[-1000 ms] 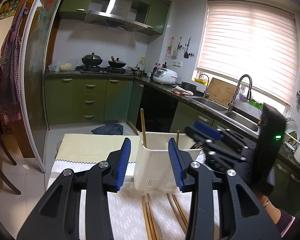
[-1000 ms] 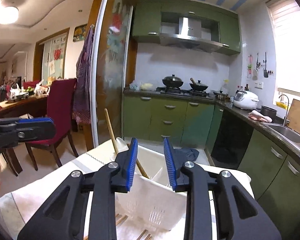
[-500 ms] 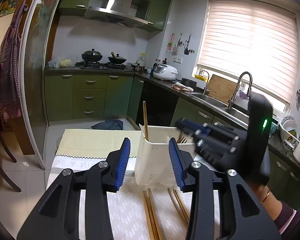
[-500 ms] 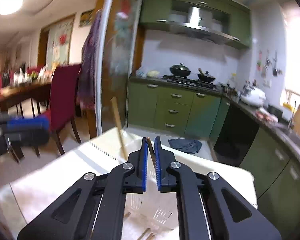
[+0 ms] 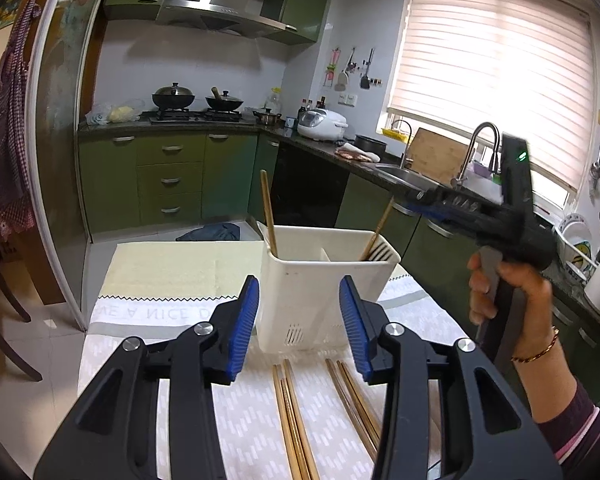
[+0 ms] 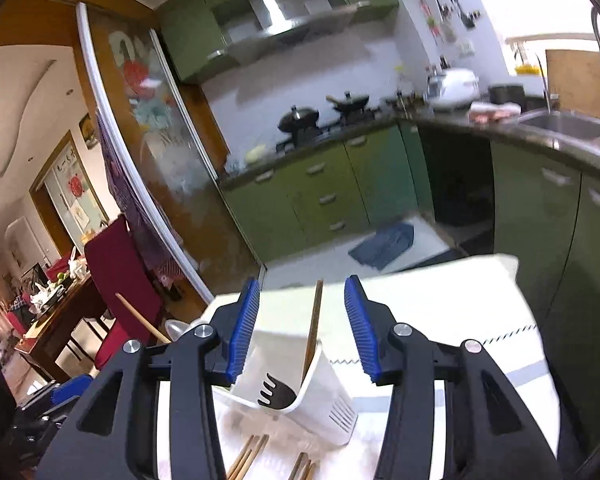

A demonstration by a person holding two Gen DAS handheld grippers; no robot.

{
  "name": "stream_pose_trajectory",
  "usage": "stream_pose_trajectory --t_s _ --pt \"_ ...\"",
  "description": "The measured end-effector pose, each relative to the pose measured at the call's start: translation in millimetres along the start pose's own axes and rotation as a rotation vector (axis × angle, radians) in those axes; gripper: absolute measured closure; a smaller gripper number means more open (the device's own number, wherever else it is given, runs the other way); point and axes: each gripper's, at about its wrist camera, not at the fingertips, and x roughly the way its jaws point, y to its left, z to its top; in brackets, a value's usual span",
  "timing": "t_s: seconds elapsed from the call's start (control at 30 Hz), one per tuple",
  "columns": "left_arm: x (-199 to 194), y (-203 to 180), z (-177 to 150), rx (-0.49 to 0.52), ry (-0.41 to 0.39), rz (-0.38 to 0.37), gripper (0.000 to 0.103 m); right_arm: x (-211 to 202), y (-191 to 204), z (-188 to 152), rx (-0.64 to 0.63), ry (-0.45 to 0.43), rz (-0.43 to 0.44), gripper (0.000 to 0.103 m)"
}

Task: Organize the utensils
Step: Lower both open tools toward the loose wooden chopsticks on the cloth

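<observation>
A white plastic utensil holder stands on the cloth-covered table; it also shows in the right wrist view. Two wooden chopsticks stand in it, one at the left and one at the right, the latter also in the right wrist view. Several chopsticks lie flat in front of the holder. My left gripper is open and empty just before the holder. My right gripper is open and empty above the holder, held at the right.
Green kitchen cabinets and a counter with a sink run behind and to the right. A red chair and a dining table stand to the left. A blue cloth lies on the floor.
My right gripper was shut on a chopstick over the holder half a second ago. It has opened, the chopstick now stands in the holder, and the gripper has pulled back to the right.
</observation>
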Motion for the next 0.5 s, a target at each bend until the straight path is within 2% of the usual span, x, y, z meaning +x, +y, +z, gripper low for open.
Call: stream_pose_trajectory --t_s 0.13,0.2,0.3,0.33,0.4,0.5 --pt "5 0 -5 0.002 0.045 0.001 0.063 -38 4 7 -0.029 -0.074 -0.006 0.057" --pt "14 -1 -10 -0.002 0.116 0.022 0.063 -65 13 0 -0.067 -0.082 -0.026 0.057" --pt "42 -3 -24 0.019 0.317 0.076 0.063 -95 22 -21 -0.119 -0.026 -0.043 0.057" --pt "56 -3 -33 0.023 0.412 0.094 0.062 -104 24 -29 -0.129 -0.007 -0.055 0.057" --pt "76 -1 -47 0.027 0.546 0.102 0.062 -118 22 -46 -0.137 0.036 -0.077 0.057" --pt "100 9 -68 -0.022 0.694 0.106 0.062 -137 13 -78 -0.122 0.098 -0.107 0.057"
